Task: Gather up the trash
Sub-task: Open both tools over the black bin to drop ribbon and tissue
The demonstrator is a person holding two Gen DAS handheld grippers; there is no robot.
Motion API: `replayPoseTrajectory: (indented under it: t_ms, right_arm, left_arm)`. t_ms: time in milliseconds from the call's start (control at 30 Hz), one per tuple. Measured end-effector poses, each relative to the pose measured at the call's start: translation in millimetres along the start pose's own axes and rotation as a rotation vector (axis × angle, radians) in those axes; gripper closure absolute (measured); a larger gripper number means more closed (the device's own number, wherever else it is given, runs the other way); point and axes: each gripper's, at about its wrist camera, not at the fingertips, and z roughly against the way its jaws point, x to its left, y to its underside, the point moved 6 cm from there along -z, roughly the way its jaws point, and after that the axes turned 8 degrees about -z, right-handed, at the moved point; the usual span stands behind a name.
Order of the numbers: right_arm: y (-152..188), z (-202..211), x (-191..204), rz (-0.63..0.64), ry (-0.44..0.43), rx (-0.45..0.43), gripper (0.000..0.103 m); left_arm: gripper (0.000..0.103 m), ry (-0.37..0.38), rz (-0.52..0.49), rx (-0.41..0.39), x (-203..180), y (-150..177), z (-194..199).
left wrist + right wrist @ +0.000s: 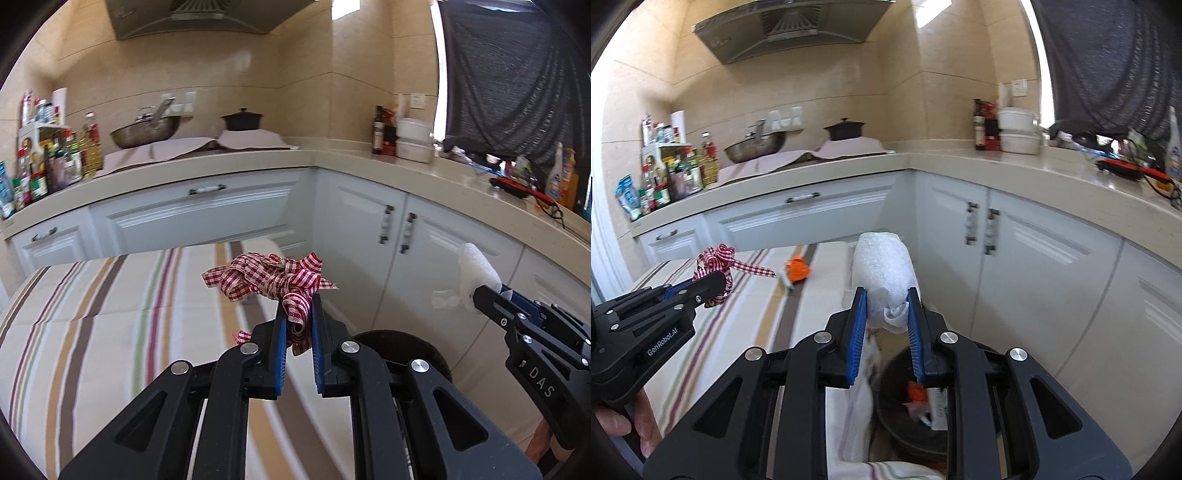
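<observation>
A kitchen corner with white cabinets and a beige countertop [332,158]. In front, a table under a striped tablecloth [92,295].

The left gripper [297,317] has its blue-padded fingers [280,332] drawn narrow, pinching a crumpled red-and-white gingham ribbon [269,275] that is lifted above the tablecloth.

The right gripper [886,314] is likewise closed narrow, clamping a roll of white foam wrap [882,266] that sticks up past its fingertips. It hangs just past the table's edge, above a dark round bin [908,424] on the floor (the bin already holds orange and white scraps).

On the tablecloth lies an orange scrap [798,269], touching a small pale strip beside it. A hand [631,424] grips the left gripper's handle.
</observation>
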Motion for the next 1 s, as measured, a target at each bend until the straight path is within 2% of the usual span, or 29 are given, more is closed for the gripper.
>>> replayPoseTrajectory:
  t_ms: [433,633,1000]
  right_arm:
    - [6,-13,-64,-0.044,0.115,0.004,0.082]
    - [11,-28,-91,-0.083,0.131,0.022,0.082]
    - [19,-55,-116,-0.112,0.134,0.047,0.082]
  left_arm:
    - [0.091,0.085,-0.051,0.028,-59,-7,-43]
    - [0.09,0.086,-0.066,0.064,-76,1,-66]
    - [0.09,0.078,-0.08,0.106,-100,11,-98]
